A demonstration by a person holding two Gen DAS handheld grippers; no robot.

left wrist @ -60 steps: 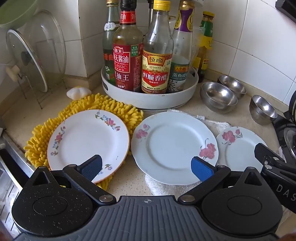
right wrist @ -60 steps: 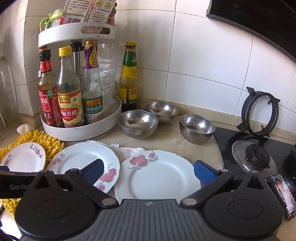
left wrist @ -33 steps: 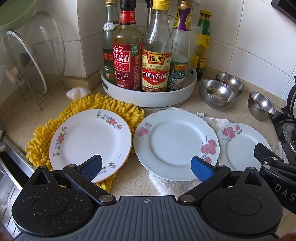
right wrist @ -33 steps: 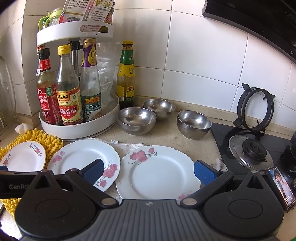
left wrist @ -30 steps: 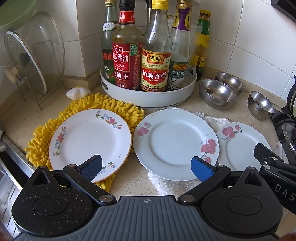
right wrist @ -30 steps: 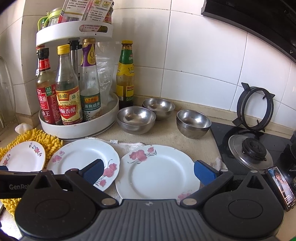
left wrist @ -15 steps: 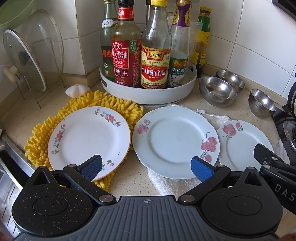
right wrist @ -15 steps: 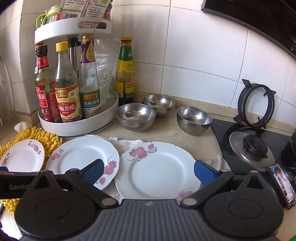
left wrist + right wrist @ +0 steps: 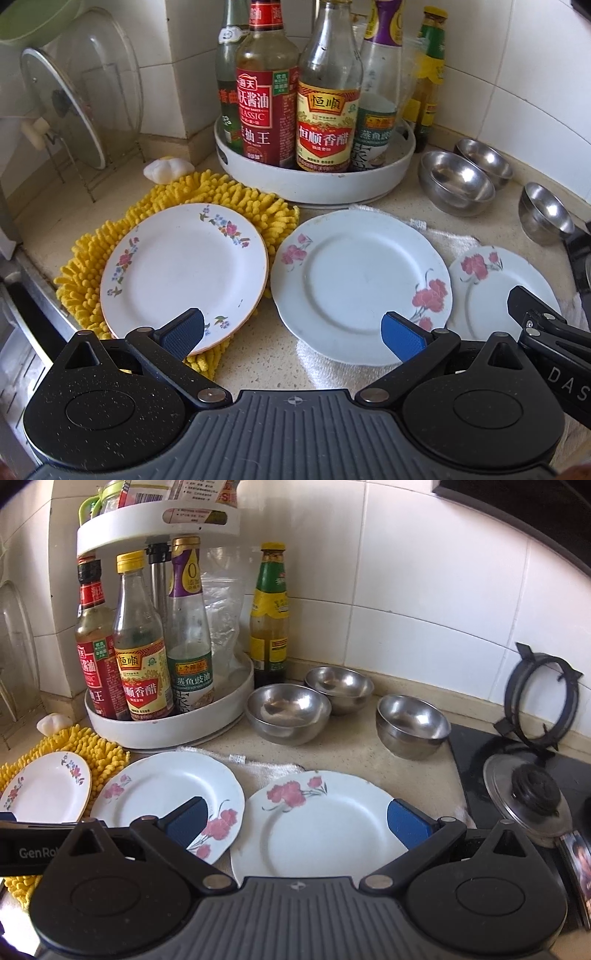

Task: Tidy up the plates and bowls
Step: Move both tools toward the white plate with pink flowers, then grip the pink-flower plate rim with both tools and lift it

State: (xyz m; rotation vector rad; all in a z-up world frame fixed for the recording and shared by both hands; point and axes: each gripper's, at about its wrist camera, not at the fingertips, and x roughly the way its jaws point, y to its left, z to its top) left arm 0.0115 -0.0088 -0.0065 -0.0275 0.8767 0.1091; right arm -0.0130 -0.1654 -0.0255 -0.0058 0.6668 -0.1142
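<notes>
Three flat white china plates in a row on the speckled beige table: gold-rimmed plate with small mixed flowers (image 9: 184,269) on the left, sitting on a yellow chenille mat (image 9: 221,199); scalloped plate with pink carnations (image 9: 360,286) in the middle, partly on a white terry cloth (image 9: 443,236); third pink-flowered plate (image 9: 321,823) on the right. In the right wrist view the middle and right plate rims look touching or overlapping, can't tell which is on top. Three round stainless steel bowls behind: two just beside each other (image 9: 288,712) (image 9: 338,686), third (image 9: 412,723) a bit apart near the hob. Left gripper (image 9: 293,332) fingers spread wide, empty, hovering between left and middle plates. Right gripper (image 9: 295,821) same, released, over the right plate. Nothing stacked yet by the look of it. Risks: flat plates give little rim to pinch, glazed edge likely slips; dragging one could pull the cloth or knock the neighbour; the left plate on soft mat may tilt under pressure. Obstacles: white two-tier round rack of sauce bottles (image 9: 314,184) right behind the plates, glass pot lid in a wire stand (image 9: 74,103) to the left, black pan support (image 9: 539,701) and metal lid (image 9: 528,797) to the right. The grippers sit close together, could collide.
</notes>
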